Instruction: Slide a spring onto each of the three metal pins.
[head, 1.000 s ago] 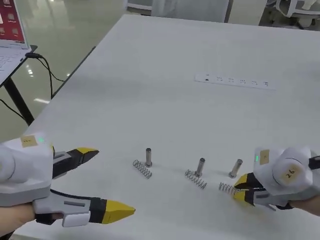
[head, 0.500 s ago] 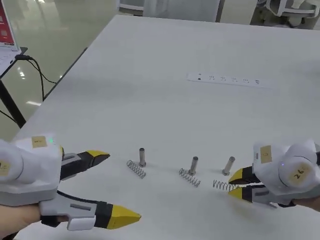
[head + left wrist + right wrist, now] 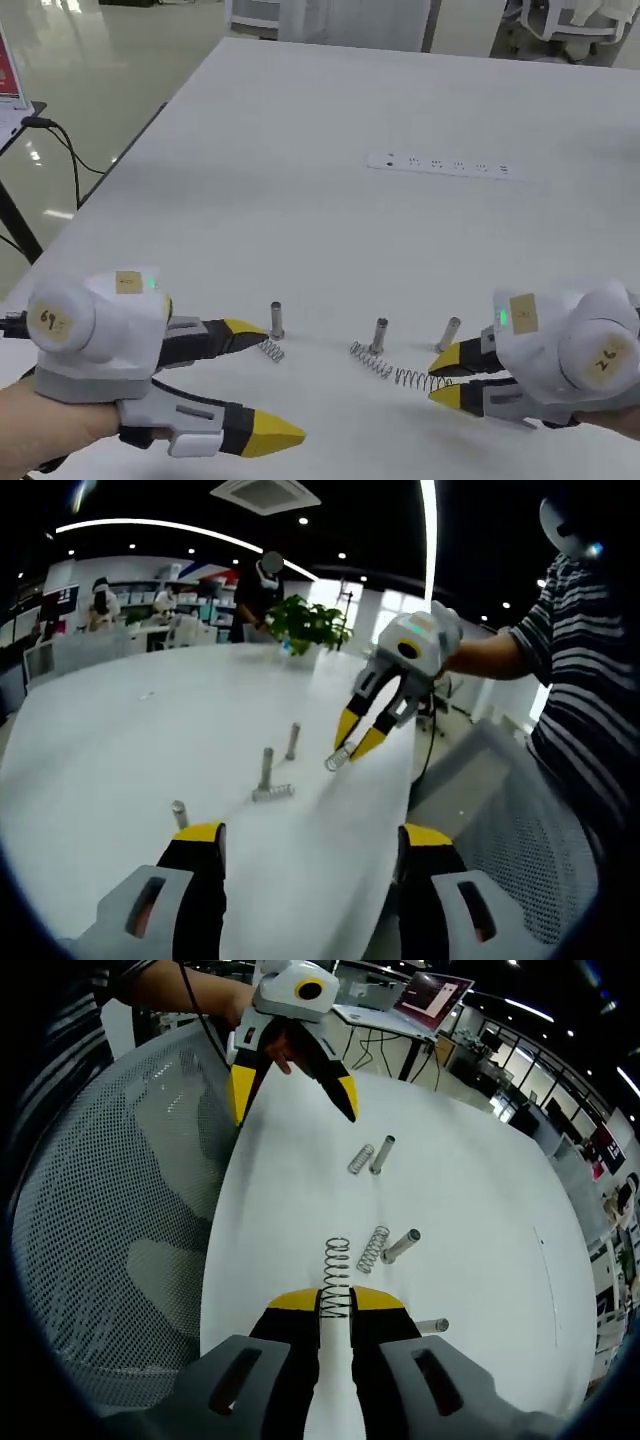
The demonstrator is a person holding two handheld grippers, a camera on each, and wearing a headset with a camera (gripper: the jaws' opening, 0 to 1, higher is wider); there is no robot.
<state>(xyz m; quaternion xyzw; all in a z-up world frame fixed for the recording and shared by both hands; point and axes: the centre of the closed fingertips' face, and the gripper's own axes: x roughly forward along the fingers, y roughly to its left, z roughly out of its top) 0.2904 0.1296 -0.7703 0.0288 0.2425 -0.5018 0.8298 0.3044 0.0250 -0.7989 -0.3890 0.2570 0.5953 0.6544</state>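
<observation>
White workbench (image 3: 300, 150), glossy floor (image 3: 90, 60)

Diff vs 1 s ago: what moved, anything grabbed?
The right gripper shut on the right spring and drew it toward the middle pin. The left gripper, open, moved in toward the left pin. All pins, including the right pin, stand as before; the left spring and middle spring lie untouched.

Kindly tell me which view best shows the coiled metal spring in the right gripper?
Right gripper view: the coiled metal spring stands large between the fingers. Head view shows it small; left gripper view, tiny.
</observation>
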